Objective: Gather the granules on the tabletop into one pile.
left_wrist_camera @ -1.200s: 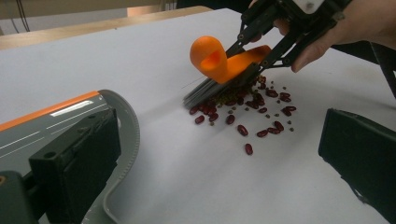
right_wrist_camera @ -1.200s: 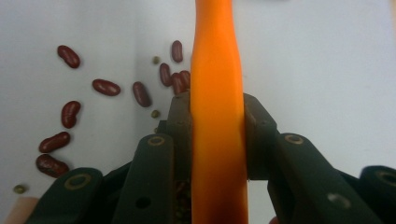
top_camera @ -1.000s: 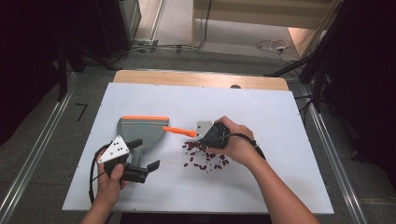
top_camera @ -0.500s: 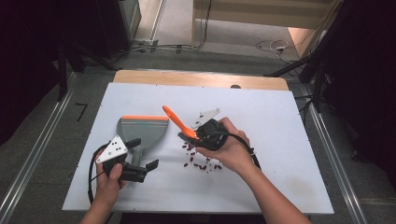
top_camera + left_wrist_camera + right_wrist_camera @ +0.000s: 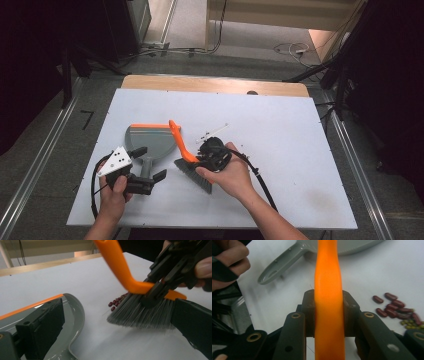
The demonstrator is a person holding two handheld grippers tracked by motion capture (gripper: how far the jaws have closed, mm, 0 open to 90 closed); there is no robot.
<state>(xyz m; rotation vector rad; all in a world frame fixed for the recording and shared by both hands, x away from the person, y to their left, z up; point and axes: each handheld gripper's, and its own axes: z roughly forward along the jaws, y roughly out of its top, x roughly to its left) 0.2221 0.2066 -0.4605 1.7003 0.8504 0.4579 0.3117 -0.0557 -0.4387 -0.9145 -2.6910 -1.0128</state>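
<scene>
White board covers the table, which stands on a grey floor with cables trailing off behind it. On it lies a grey dustpan with an orange lip, its stem pointing back toward the person. The right gripper has its jaws clamped on the orange handle of a small brush; seen from the right gripper view the handle sits squarely between the two pads, and the grey bristles touch the table just beside the pan. A little heap of red beans lies behind the bristles, on the side away from the pan, with a few greenish ones beside them in the right gripper view. The left gripper hovers near the pan's stem with its jaws apart, gripping nothing. To my eye the sweeping step is just beginning: the brush is planted but the beans are not yet in the pan. Next, I would judge, the left jaws should close on the stem to steady the pan, and the brush must get behind the beans and draw them toward the orange lip.
</scene>
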